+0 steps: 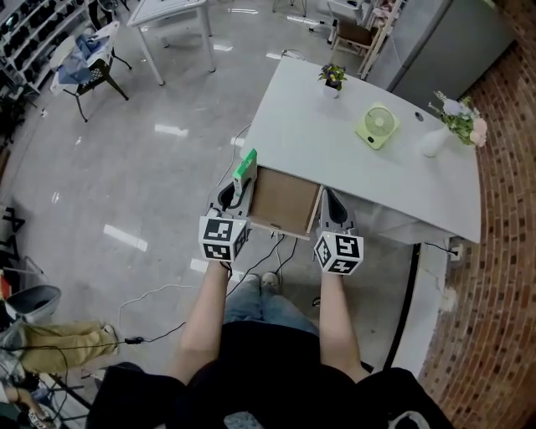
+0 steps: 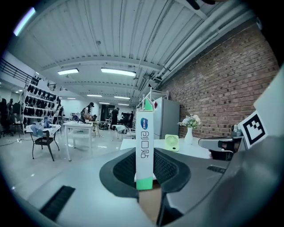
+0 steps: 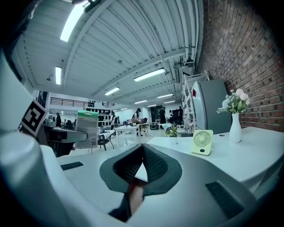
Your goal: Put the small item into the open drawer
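A small white carton with a green top (image 1: 244,170) stands upright between the jaws of my left gripper (image 1: 237,194), just left of the open wooden drawer (image 1: 285,201) under the white table (image 1: 318,126). In the left gripper view the carton (image 2: 144,146) fills the gap of the left gripper (image 2: 145,173), and both pads press on it. My right gripper (image 1: 332,204) hangs at the drawer's right front corner, shut and empty. In the right gripper view the right gripper (image 3: 142,150) has its pads touching, and the carton (image 3: 87,129) shows off to the left.
On the table stand a pale green fan (image 1: 376,126), a small potted plant (image 1: 332,79) and a white vase of flowers (image 1: 437,138). A brick wall (image 1: 502,209) runs along the right. A chair (image 1: 88,71) and another table (image 1: 167,12) stand far left. Cables (image 1: 159,293) lie on the floor.
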`<state>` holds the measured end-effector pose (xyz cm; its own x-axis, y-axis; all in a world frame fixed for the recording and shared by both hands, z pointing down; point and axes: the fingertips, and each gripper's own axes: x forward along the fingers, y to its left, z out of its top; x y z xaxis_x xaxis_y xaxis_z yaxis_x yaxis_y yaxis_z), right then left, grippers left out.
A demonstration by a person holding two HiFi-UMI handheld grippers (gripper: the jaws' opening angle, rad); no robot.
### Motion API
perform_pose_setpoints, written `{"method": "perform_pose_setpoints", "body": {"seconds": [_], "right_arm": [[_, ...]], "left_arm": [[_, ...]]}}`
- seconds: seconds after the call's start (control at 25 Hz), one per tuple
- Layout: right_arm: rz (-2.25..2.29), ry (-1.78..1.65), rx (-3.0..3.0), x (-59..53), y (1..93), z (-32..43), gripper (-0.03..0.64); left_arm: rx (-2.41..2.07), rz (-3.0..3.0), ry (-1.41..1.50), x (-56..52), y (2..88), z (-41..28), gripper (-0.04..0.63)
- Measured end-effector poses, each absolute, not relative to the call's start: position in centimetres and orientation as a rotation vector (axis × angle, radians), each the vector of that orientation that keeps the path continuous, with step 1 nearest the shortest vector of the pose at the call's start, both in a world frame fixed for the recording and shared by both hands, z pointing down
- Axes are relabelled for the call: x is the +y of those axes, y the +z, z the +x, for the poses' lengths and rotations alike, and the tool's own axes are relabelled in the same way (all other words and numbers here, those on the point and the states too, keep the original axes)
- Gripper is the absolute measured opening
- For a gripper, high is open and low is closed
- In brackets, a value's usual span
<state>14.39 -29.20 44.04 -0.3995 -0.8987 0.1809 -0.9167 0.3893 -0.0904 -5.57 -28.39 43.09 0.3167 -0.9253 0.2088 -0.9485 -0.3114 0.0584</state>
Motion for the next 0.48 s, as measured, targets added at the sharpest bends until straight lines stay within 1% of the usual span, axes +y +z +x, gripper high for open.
{"method": "perform_pose_setpoints", "body": {"seconds": [0.24, 0.48], "right_arm": [[1.675, 0.307, -2.513, -30.2, 44.9, 13.8, 0.002], [1.657, 0.362, -2.481, -30.9, 47.5, 13.3, 0.002]], "left_arm": [[-1.694, 2.410, 0.225, -29.7, 43.8, -5.9, 0.089], [-1.612, 2.428, 0.270, -31.1, 46.2, -4.5, 0.089]]}}
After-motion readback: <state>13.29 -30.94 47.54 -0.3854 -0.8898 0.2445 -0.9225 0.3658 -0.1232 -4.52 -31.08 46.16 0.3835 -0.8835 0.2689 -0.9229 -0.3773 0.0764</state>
